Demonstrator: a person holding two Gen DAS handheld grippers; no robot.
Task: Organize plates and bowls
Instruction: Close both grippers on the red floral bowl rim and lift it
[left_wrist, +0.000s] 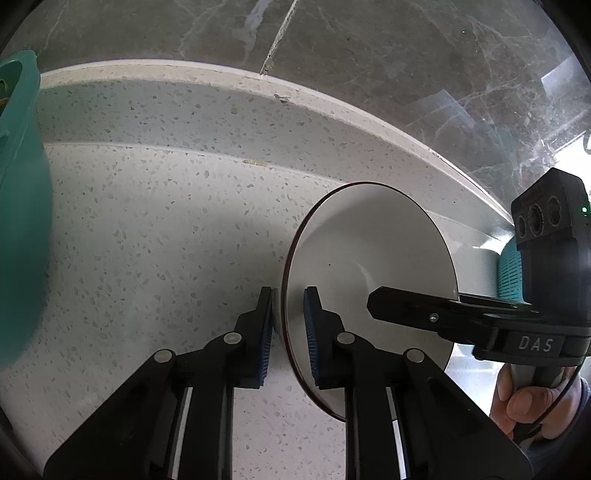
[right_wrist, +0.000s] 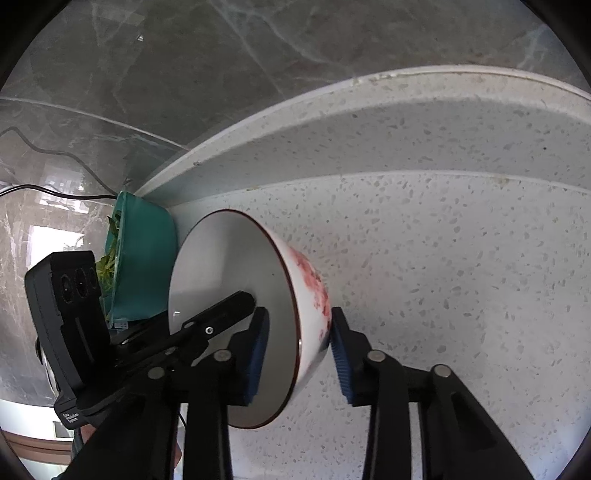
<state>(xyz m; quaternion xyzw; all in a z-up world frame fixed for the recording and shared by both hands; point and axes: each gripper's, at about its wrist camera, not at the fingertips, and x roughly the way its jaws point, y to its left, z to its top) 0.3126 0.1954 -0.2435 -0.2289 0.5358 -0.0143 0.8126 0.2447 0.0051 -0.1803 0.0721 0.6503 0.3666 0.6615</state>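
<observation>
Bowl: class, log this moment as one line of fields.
object: bowl, upright on counter | left hand-held gripper: clamped on rim | right hand-held gripper: straddling opposite rim, contact unclear

The white letters "DAS" stand on the black plastic body of the right gripper (left_wrist: 413, 301), at four o'clock in the left wrist view. The small white print on the black left gripper (right_wrist: 236, 310), at eight o'clock, is too small to read.

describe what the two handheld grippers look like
Both are black, with angular linkage fingers, silver pivot pins and ribbed blue pads. The right gripper bears white "DAS" lettering and a three-lens block with a green light. The left gripper carries a similar three-lens block.
</observation>
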